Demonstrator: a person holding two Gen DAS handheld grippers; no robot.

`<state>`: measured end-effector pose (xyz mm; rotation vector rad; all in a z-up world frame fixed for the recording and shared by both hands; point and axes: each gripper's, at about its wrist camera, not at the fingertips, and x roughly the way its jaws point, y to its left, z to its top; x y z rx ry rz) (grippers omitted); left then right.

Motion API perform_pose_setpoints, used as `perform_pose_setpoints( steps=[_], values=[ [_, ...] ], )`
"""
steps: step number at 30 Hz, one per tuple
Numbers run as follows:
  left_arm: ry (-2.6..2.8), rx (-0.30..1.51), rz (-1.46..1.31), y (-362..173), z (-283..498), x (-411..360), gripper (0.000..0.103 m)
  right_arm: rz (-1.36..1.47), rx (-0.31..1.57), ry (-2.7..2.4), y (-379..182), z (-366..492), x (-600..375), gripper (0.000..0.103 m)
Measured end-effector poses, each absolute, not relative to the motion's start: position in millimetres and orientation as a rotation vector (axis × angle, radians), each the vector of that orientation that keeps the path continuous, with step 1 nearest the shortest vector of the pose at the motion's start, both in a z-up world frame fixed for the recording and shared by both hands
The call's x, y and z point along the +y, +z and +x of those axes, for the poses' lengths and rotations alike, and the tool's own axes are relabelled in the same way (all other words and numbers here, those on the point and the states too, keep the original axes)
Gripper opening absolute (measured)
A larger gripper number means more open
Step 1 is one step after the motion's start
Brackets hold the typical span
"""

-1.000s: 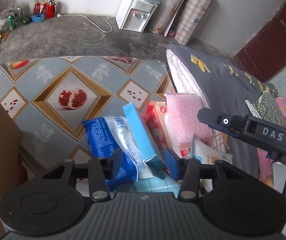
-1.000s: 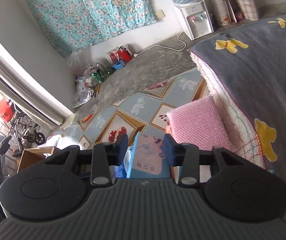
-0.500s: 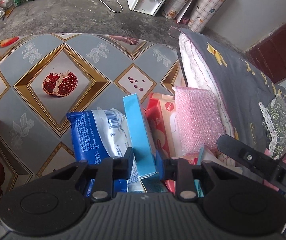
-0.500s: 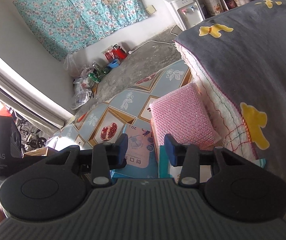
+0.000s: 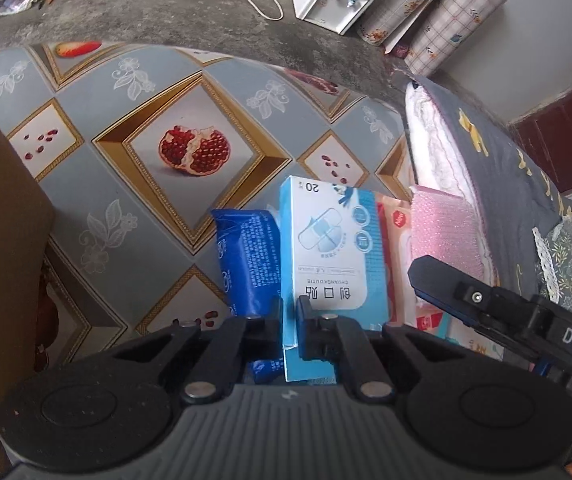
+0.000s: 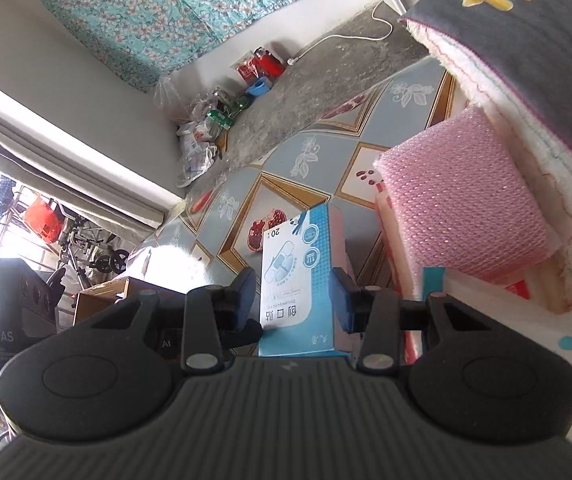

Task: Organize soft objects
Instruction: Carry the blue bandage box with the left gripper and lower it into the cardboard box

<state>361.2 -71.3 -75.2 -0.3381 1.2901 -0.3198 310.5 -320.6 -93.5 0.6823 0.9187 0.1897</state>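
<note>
The light blue plaster box [image 5: 327, 248] stands on edge on the patterned tablecloth [image 5: 126, 184], between the dark blue pack [image 5: 246, 256] and the pink sponge [image 5: 445, 232]. The left gripper [image 5: 289, 312] has just been closing and now pinches the box's near left edge. The right gripper [image 6: 293, 292], jaws half open, straddles the box across its width without pressing, its long side running away from both

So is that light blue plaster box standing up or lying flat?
Standing on end: the light blue box rises upright between the dark blue pack and the pink sponge.
</note>
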Motion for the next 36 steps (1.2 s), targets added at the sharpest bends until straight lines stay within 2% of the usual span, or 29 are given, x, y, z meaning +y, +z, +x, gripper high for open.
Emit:
perform_pose_setpoints(
  steps=[5, 10, 12, 25, 36],
  values=[
    [-0.335, 1.292, -0.363, -78, 365, -68, 0.010, 0.668, 0.975, 0.162, -108, 333, -311, 0.041],
    [-0.356, 1.297, -0.369, -80, 367, -72, 0.031, 0.647, 0.994, 0.143, -115, 342, -306, 0.041],
    [-0.363, 1.309, -0.387, -84, 369, -74, 0.035, 0.642, 1.003, 0.146, -117, 342, -307, 0.041],
    [-0.370, 1.323, -0.401, -83, 368, -81, 0.037, 0.692, 0.993, 0.170, -116, 336, -311, 0.039],
    [-0.395, 1.250, -0.429, -34, 346, -70, 0.037, 0.674, 0.903, 0.187, -59, 303, -304, 0.039]
  ],
)
